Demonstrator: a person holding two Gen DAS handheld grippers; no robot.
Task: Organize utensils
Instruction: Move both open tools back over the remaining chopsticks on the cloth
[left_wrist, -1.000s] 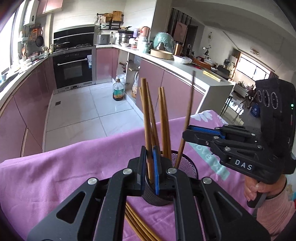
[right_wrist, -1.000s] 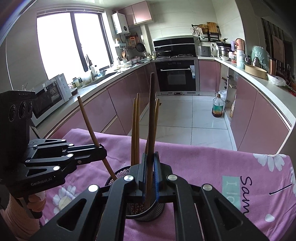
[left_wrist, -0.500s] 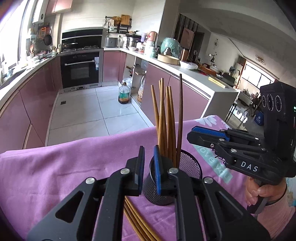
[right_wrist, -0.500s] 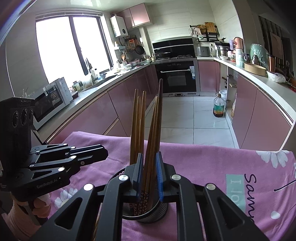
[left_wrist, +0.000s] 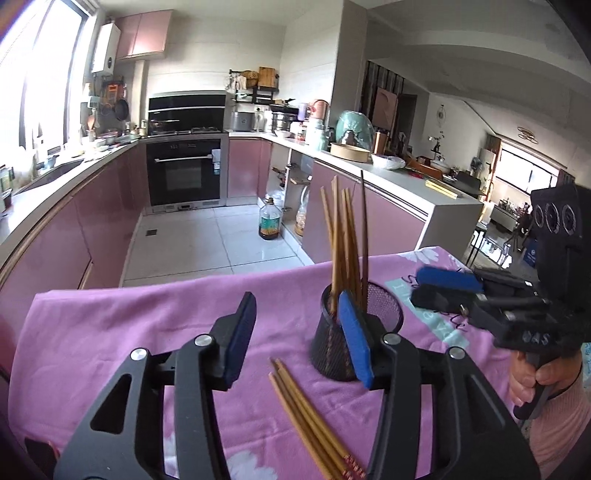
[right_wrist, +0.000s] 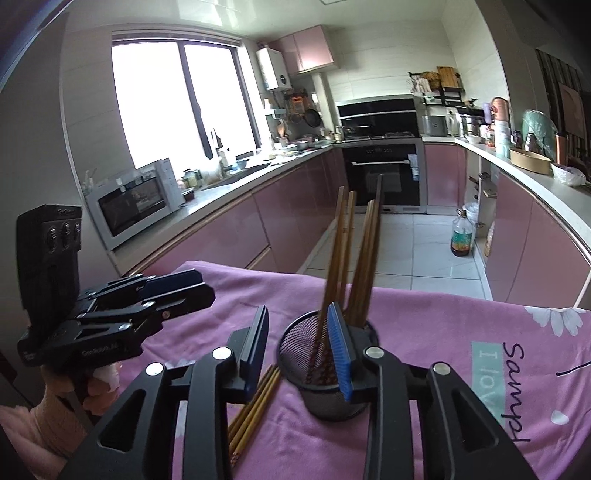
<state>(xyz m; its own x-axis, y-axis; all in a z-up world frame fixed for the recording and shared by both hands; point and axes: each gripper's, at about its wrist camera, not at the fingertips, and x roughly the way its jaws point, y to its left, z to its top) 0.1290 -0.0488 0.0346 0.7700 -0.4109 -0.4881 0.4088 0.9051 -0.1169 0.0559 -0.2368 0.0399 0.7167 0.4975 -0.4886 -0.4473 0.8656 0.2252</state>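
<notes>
Both grippers are pulled back from the mesh cup (left_wrist: 356, 332) since a second ago; chopsticks (left_wrist: 345, 243) once pinched are now left standing in it. Left gripper (left_wrist: 299, 332) and right gripper (right_wrist: 301, 347) jaws are opening, nothing gripped. Upright sticks are motion-blurred. Loose chopsticks (left_wrist: 310, 421) on the pink cloth (left_wrist: 110, 332) are cut off by gripper bodies.

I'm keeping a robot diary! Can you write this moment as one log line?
left gripper: opening, empty | right gripper: opening, empty | brown wooden chopsticks: upright in black mesh cup | loose chopsticks: on pink cloth
</notes>
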